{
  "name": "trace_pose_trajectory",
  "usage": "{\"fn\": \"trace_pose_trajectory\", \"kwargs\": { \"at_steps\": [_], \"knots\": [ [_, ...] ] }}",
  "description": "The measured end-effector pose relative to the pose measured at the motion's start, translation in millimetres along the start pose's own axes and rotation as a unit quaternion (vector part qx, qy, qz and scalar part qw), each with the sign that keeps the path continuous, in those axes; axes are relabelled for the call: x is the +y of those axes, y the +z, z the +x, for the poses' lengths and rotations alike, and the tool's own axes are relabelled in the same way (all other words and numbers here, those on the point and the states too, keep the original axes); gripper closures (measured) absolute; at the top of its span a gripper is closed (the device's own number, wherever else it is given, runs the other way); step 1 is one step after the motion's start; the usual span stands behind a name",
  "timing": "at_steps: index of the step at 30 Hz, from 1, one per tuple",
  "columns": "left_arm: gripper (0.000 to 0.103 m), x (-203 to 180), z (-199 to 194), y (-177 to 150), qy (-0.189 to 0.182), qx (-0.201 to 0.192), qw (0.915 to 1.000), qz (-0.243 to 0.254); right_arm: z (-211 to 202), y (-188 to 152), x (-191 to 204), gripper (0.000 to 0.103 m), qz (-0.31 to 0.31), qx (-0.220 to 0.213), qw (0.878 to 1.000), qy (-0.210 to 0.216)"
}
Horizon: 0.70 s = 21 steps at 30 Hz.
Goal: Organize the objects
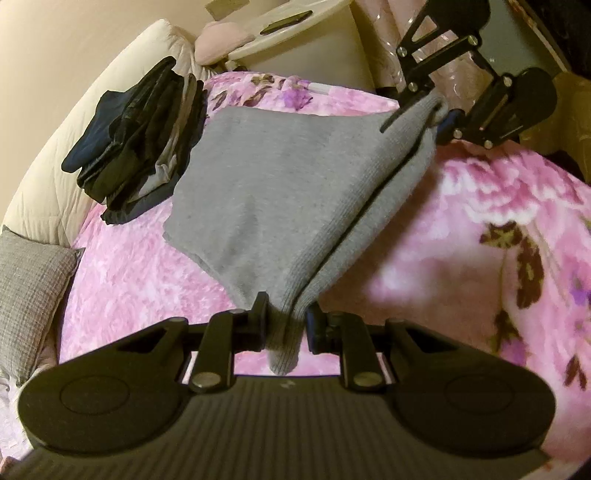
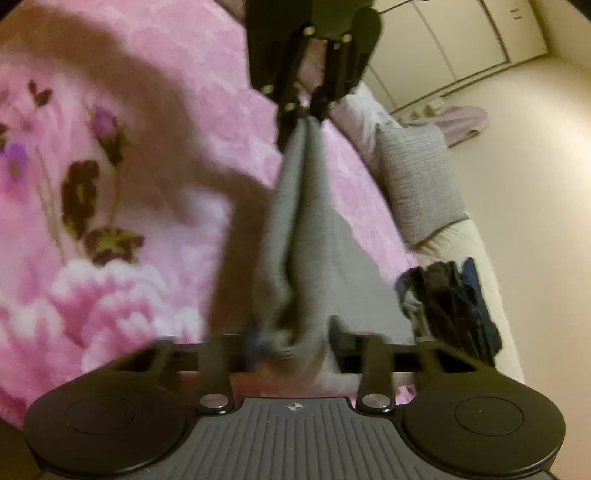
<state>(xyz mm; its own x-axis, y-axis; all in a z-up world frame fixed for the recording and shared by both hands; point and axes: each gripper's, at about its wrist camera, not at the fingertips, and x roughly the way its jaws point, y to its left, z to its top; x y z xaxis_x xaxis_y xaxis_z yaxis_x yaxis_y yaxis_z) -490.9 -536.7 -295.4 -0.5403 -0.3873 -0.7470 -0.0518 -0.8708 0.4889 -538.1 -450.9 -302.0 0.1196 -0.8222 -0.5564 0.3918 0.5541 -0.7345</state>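
A grey knit garment (image 1: 266,192) is held stretched above a pink floral blanket (image 1: 140,273). My left gripper (image 1: 286,317) is shut on one corner of it. My right gripper (image 1: 439,110) is shut on the opposite corner, at the upper right of the left wrist view. In the blurred right wrist view the garment (image 2: 295,229) runs folded from my right gripper (image 2: 291,343) up to my left gripper (image 2: 306,114). Most of the cloth hangs down to one side, towards a stack of dark clothes.
A stack of dark folded clothes (image 1: 144,136) lies on the bed by a cream duvet (image 1: 74,122); it also shows in the right wrist view (image 2: 450,299). A grey pillow (image 1: 29,291) lies at the bed's edge. A white table (image 1: 295,26) with a phone stands behind.
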Motion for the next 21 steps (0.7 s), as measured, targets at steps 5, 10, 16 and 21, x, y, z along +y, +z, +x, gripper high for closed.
{"fn": "trace_pose_trajectory", "kwargs": {
  "at_steps": [5, 10, 16, 21],
  "knots": [
    [0.087, -18.9, -35.3, -3.5, -0.011, 0.003, 0.9999, 0.0, -44.7, 19.0, -21.9, 0.087, 0.054, 0.008, 0.997, 0.054],
    [0.087, -63.1, -112.8, -11.9, -0.065, 0.034, 0.9968, -0.03, -114.3, 53.7, -15.0, 0.087, 0.083, 0.003, 0.983, 0.162],
    [0.087, -81.4, -168.1, -10.2, -0.164, 0.081, 0.9822, -0.041, -165.6, 80.2, -28.9, 0.087, 0.152, 0.007, 0.935, 0.321],
    [0.087, -19.7, -152.0, 11.0, -0.206, 0.094, 0.97, -0.089, -134.3, 64.9, -104.7, 0.087, 0.262, 0.015, 0.882, 0.391]
  ]
}}
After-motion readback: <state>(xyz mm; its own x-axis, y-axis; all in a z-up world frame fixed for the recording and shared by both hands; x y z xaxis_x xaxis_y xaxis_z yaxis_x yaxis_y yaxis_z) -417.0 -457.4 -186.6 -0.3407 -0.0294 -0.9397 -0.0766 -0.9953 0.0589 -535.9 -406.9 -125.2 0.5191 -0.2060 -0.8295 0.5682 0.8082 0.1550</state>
